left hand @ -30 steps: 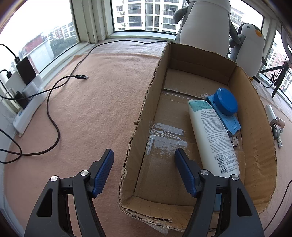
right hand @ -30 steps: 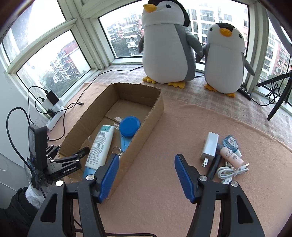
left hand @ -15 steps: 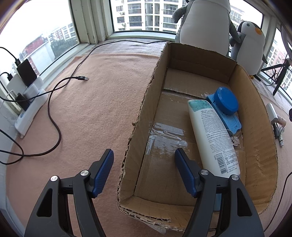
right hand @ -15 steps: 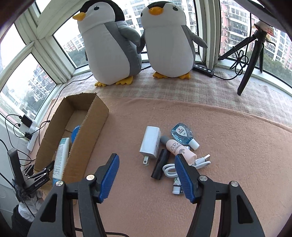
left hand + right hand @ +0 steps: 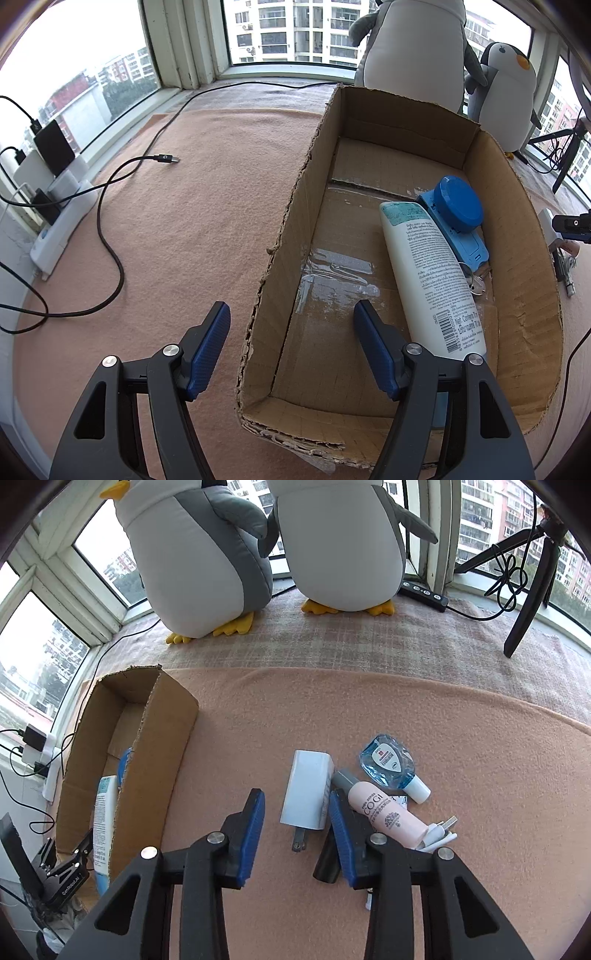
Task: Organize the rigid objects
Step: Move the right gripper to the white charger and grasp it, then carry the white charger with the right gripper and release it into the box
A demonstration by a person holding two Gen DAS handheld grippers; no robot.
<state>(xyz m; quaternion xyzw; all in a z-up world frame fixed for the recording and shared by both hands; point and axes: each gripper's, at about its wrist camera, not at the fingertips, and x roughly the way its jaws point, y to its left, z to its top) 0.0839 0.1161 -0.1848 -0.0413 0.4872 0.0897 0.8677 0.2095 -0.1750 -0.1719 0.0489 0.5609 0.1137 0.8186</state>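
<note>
A cardboard box [image 5: 288,236] lies on the pink blanket; it also shows in the right wrist view [image 5: 147,775]. Inside lie a white tube [image 5: 432,273] and a blue round-capped item [image 5: 456,210]. My left gripper [image 5: 291,332] is open and straddles the box's left wall. My right gripper [image 5: 297,812] is open, its jaws on either side of a white charger plug [image 5: 308,790] without gripping it. Beside the charger lie a pink bottle [image 5: 384,814], a blue bottle [image 5: 388,766], a black stick [image 5: 328,860] and a white cable [image 5: 437,836].
Two plush penguins [image 5: 199,554] stand at the back by the windows. A tripod [image 5: 528,590] stands at the right. A power strip with chargers [image 5: 55,206] and black cables [image 5: 110,243] lie left of the box.
My right gripper has swung from the box over to the pile of loose items, dropped towards the charger plug, and its jaws have narrowed. The left gripper has stayed nearly still.
</note>
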